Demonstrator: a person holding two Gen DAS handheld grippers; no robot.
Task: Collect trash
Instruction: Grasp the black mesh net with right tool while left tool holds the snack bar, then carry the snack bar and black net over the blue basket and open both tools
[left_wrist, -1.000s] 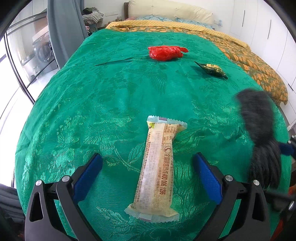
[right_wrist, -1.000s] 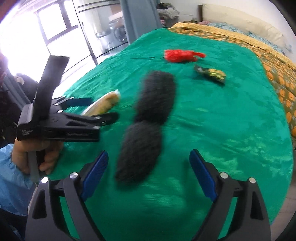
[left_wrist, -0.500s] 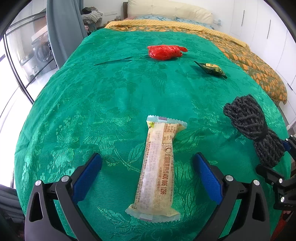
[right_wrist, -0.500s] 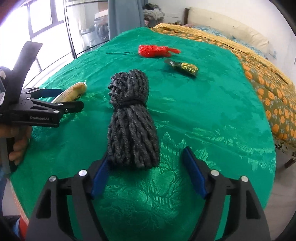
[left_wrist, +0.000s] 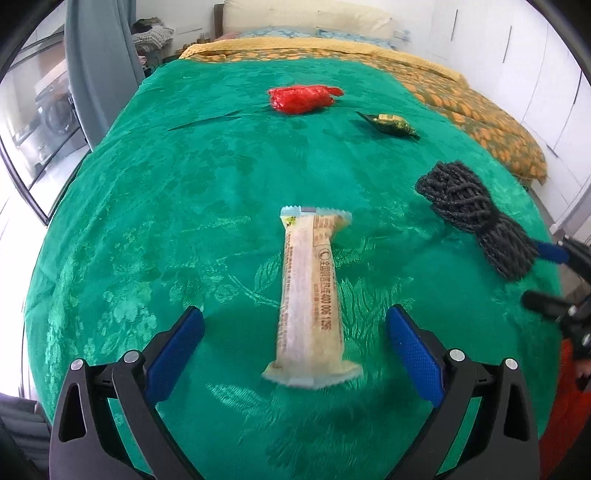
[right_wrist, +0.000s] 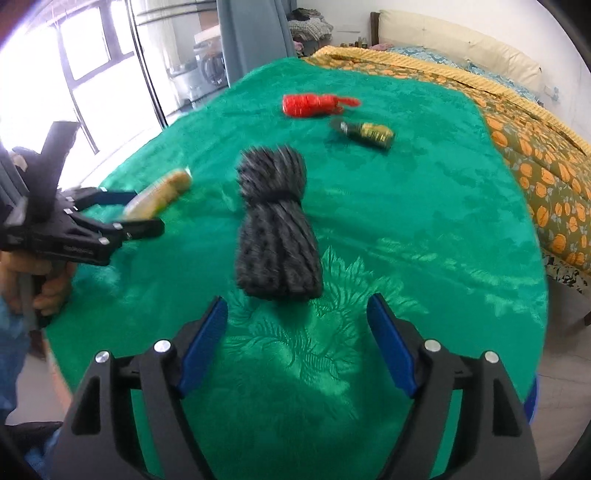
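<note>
A snack wrapper (left_wrist: 312, 295) lies on the bed (left_wrist: 147, 206) between my left jaws, near the foot edge. The rope bundle (right_wrist: 275, 225) lies to its right (just ahead of my right jaws). Two more wrappers (left_wrist: 301, 98) (left_wrist: 389, 123) lie farther toward the headboard.

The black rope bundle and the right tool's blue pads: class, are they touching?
Apart. The right wrist view shows green bedspread between the rope bundle and the right tool, whose jaws are opening with nothing between them.

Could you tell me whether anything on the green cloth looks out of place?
The black rope bundle stands out: neatly coiled, it lies among the beige snack wrapper, red wrapper and gold wrapper.
</note>
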